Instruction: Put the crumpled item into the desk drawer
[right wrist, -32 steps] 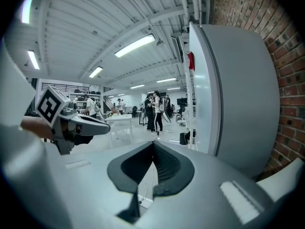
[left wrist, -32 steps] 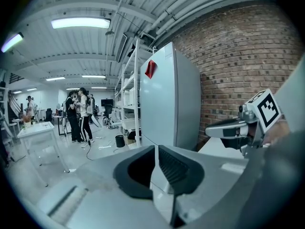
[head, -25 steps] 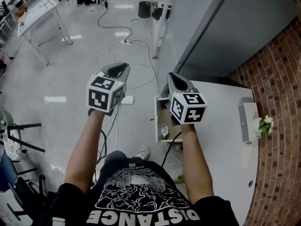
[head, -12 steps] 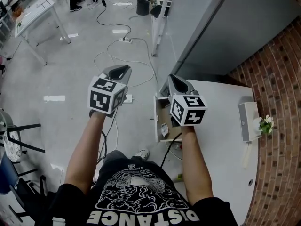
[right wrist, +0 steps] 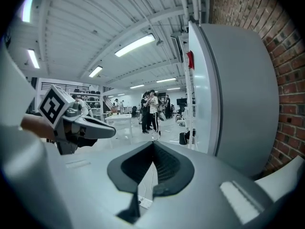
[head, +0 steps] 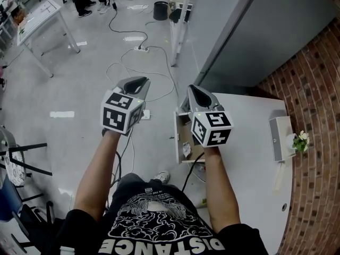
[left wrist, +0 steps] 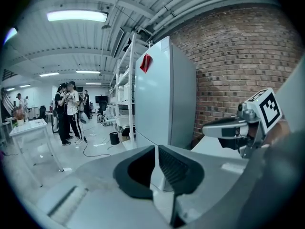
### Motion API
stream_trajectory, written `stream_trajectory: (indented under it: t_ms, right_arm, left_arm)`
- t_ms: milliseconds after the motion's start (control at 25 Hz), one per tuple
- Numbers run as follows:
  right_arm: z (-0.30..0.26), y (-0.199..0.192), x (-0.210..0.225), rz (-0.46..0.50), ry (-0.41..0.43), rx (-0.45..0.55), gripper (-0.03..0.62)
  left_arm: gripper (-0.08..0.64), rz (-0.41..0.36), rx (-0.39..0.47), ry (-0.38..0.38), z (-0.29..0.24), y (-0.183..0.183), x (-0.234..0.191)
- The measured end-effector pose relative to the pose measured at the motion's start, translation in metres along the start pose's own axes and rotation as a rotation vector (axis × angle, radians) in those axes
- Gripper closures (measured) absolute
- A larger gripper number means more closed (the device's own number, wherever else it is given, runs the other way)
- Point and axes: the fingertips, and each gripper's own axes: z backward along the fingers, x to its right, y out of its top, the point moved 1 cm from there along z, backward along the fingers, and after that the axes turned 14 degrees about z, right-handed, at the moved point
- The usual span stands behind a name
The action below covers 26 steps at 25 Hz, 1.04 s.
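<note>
The desk drawer [head: 181, 134] stands pulled out from the left side of the white desk [head: 249, 142]. A pale crumpled item [head: 186, 149] lies inside it near its front end. My right gripper [head: 192, 89] is held above the drawer's far end, jaws shut with nothing between them, pointing away from me. My left gripper [head: 139, 81] hovers over the floor to the left of the drawer, also shut and holding nothing. Both point level into the room: the left gripper [left wrist: 155, 149] sees the right gripper [left wrist: 206, 130] beside it, and the right gripper [right wrist: 153, 144] sees the left gripper [right wrist: 112, 132].
A white box [head: 279, 137] and a small flower pot [head: 300, 141] stand at the desk's right edge by the brick wall [head: 319, 89]. A tall grey cabinet [head: 239, 31] is behind the desk. Cables [head: 133, 62] and a power strip [head: 144, 113] lie on the floor.
Both grippers have drifted slightly forward and stayed shut. The crumpled item has stayed in the open drawer.
</note>
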Motion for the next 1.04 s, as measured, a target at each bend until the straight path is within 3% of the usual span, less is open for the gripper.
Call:
stream_trajectory:
  t_ms: [320,1040]
  right_arm:
    - [0.006,0.026,-0.007,0.070,0.001,0.070,0.592]
    - [0.006,0.035,-0.001,0.069,-0.003,0.090,0.592]
  left_arm:
    - [0.531,-0.026,0.043,-0.007,0.008,0.012,0.007]
    - [0.531,-0.023,0.055,0.001,0.010,0.018,0.010]
